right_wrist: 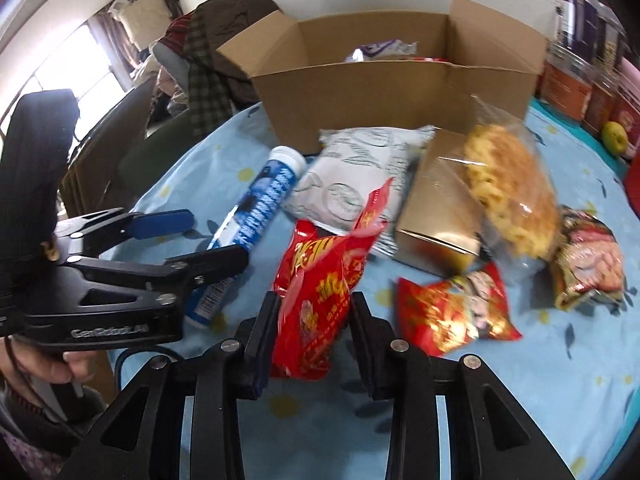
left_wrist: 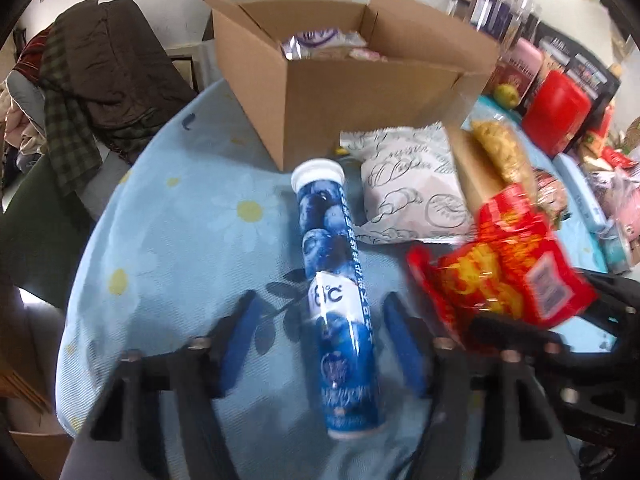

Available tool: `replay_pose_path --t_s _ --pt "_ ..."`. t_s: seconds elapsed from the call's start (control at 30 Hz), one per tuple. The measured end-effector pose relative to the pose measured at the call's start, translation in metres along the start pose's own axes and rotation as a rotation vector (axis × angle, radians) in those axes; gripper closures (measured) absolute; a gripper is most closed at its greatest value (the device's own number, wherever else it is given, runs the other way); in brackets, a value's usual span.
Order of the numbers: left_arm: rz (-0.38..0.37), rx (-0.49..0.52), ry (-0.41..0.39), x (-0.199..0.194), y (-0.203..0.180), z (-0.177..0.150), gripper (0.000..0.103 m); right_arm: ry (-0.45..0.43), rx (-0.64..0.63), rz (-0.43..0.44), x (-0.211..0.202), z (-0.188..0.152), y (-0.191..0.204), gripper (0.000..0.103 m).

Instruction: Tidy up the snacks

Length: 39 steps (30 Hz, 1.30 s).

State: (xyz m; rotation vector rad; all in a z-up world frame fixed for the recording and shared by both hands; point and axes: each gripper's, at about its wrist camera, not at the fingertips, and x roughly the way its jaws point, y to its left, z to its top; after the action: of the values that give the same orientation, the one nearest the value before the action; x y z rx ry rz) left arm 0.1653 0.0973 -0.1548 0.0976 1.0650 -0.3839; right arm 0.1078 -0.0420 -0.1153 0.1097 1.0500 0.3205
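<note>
A blue tube with a white cap (left_wrist: pixel 336 264) lies on the light-blue flowered tablecloth (left_wrist: pixel 180 240). My left gripper (left_wrist: pixel 320 300) straddles its lower half; both blue pads stand clear of it, so the gripper is open. In the right wrist view the left gripper (right_wrist: pixel 216 236) reaches in from the left over the same tube (right_wrist: pixel 256 204). My right gripper (right_wrist: pixel 314 312) is shut on a red snack bag (right_wrist: pixel 320 280), lifted a little off the cloth; the bag (left_wrist: pixel 504 268) also shows at the right of the left wrist view. An open cardboard box (right_wrist: pixel 380 92) stands behind, with a few packets inside.
In front of the box lie a white printed bag (right_wrist: pixel 352 184), a small brown carton (right_wrist: pixel 436 208), a clear bag of yellow crisps (right_wrist: pixel 508 196) and two more packets (right_wrist: pixel 452 312). Tins and jars (left_wrist: pixel 556 108) line the back right. Clothes (left_wrist: pixel 104 72) are piled past the table's left edge.
</note>
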Motion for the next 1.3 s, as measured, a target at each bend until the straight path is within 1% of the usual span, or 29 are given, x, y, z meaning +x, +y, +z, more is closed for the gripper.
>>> replay_pose_path --t_s 0.03,0.07,0.1,0.13,0.33,0.43,0.53,0.67,0.87,1.0,1.07,1.17,1.3 --pt "0.022 0.005 -0.004 0.002 -0.002 0.001 0.057 -0.004 0.005 -0.004 -0.003 -0.002 -0.004 0.069" --pt "0.043 0.021 -0.016 0.001 -0.006 0.001 0.069 -0.006 0.008 -0.008 -0.004 -0.003 -0.005 0.069" --pt "0.04 0.026 -0.012 0.001 -0.008 0.001 0.074 -0.009 0.014 -0.01 -0.005 -0.004 -0.008 0.069" --pt "0.032 0.02 -0.01 0.001 -0.009 0.001 0.075 -0.012 0.015 -0.009 -0.006 -0.005 -0.01 0.069" --pt "0.021 0.03 -0.004 -0.008 -0.014 -0.009 0.075 -0.026 0.008 -0.014 -0.012 -0.014 -0.01 0.069" --pt "0.014 0.025 0.007 -0.017 -0.014 -0.021 0.075 -0.027 0.002 -0.022 -0.016 -0.018 -0.01 0.069" --pt "0.009 0.045 0.002 -0.026 -0.019 -0.034 0.075 -0.023 -0.003 -0.029 -0.023 -0.03 -0.011 0.069" --pt "-0.037 0.044 0.031 -0.033 -0.029 -0.049 0.075 -0.02 -0.008 -0.044 -0.029 -0.044 -0.012 0.069" --pt "-0.056 0.071 0.027 -0.041 -0.049 -0.063 0.075 -0.016 0.011 -0.047 -0.042 -0.064 -0.015 0.069" --pt "-0.097 0.077 0.049 -0.042 -0.061 -0.07 0.075 -0.002 0.033 -0.06 -0.052 -0.076 -0.022 0.069" --pt "-0.097 0.087 0.062 -0.039 -0.065 -0.073 0.075 0.001 0.037 -0.068 -0.055 -0.078 -0.025 0.069" --pt "-0.076 0.104 0.062 -0.036 -0.067 -0.076 0.075 0.01 0.032 -0.065 -0.055 -0.082 -0.026 0.068" --pt "-0.053 0.095 0.054 -0.034 -0.07 -0.076 0.075 0.022 0.041 -0.059 -0.047 -0.08 -0.028 0.063"
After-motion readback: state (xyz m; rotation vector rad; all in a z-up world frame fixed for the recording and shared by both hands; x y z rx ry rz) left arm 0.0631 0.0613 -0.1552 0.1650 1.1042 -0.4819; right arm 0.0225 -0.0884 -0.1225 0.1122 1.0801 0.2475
